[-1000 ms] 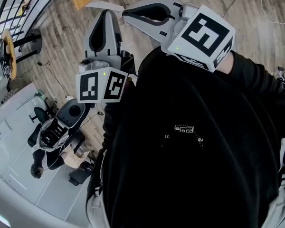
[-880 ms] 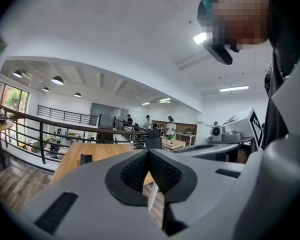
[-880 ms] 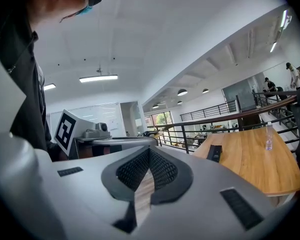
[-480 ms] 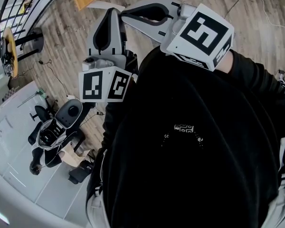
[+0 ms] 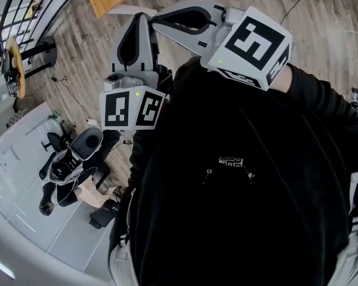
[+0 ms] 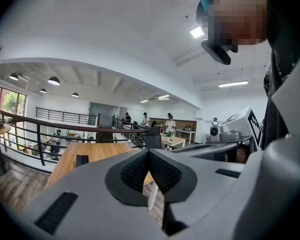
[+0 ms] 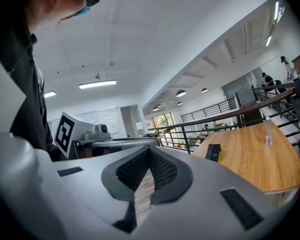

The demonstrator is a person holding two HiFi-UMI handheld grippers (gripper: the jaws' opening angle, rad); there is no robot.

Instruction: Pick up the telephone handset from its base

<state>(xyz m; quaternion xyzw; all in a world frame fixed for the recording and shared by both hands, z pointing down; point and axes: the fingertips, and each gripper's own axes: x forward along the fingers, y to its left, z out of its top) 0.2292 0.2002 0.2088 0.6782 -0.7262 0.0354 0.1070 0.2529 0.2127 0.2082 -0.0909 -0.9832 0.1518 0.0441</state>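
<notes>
the task had not really started at this moment. the left gripper [image 6: 148, 152] was clenched, its ribbed pads meeting at the tip with nothing between them. the right gripper [image 7: 149, 150] was closed the same way and empty, with only a strip of plank floor [image 5: 77, 52] showing through the slot under its pads. in the head view both were held up close in front of the person's black top [image 5: 238, 189], side by side and pointing out over the floor rather than down at any surface.

no handset and no base could be made out in any view. the nearest likely place was the wooden table [image 7: 250, 159] ahead, by the railing. a small dark object [image 7: 213, 152] lay on it and a clear bottle [image 7: 268, 134] stood further along, but the dark object was too small to say what it was.

so the step in hand looked like the approach: finding and reaching the telephone. the next move would call for bringing the phone into view, choosing one gripper and opening its jaws wide enough to span the handset. that gripper would then need to come in across the handset's middle, so the handset lifts clear without dragging the base along.
</notes>
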